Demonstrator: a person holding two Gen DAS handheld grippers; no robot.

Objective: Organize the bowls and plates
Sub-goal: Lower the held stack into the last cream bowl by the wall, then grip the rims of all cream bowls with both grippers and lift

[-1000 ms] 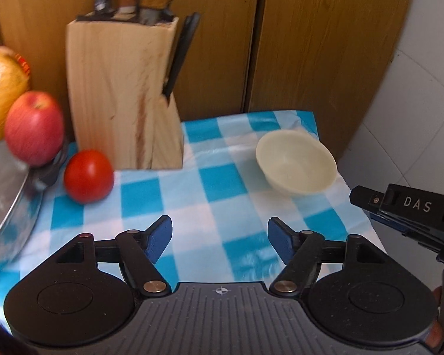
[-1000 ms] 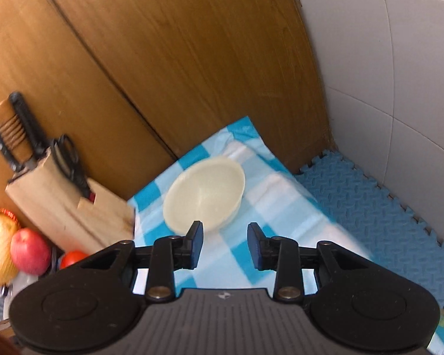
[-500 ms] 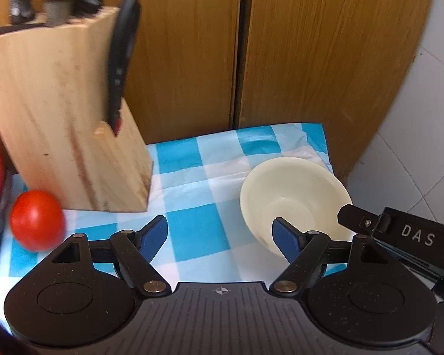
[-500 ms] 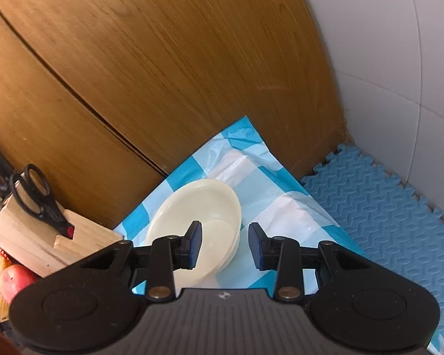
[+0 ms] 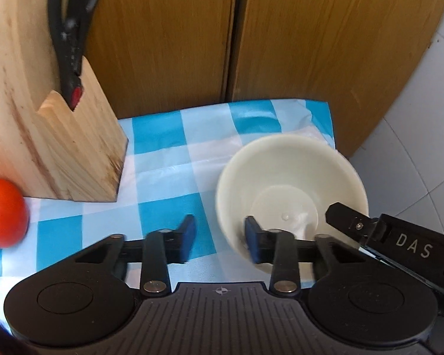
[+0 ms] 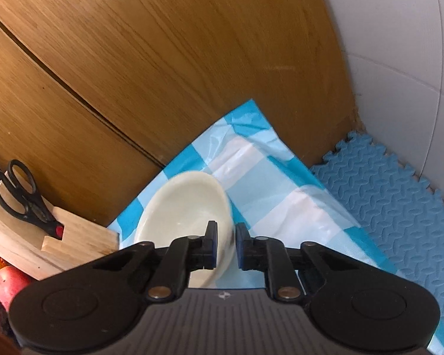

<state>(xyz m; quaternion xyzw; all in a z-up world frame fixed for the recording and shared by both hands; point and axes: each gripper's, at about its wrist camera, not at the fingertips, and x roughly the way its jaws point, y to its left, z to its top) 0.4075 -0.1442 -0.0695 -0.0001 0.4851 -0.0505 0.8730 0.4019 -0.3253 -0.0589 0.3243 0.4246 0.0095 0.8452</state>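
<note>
A cream bowl point(image 5: 293, 177) sits on the blue and white checked cloth point(image 5: 168, 153) near its right edge. My left gripper point(image 5: 220, 238) is open and straddles the bowl's near-left rim: the right pad point(image 5: 253, 244) is inside the bowl, the left pad outside. The bowl also shows in the right wrist view point(image 6: 183, 216). My right gripper point(image 6: 225, 244) straddles the bowl's right rim with a narrow gap; the jaws stand open around the rim, not visibly pressing it. The right gripper's finger point(image 5: 352, 222) shows at the bowl's right rim.
A wooden knife block point(image 5: 44, 112) with black scissors point(image 5: 71, 29) stands left of the bowl. A tomato point(image 5: 3, 213) lies at far left. An apple point(image 6: 9, 284) is beyond the block. Wooden cabinet doors point(image 5: 281, 35) stand close behind. Blue foam floor mat point(image 6: 384, 201) lies below the table's right edge.
Both grippers have moved forward to the bowl. The left jaws have narrowed and now straddle its left rim. The right jaws have narrowed around its right rim.
</note>
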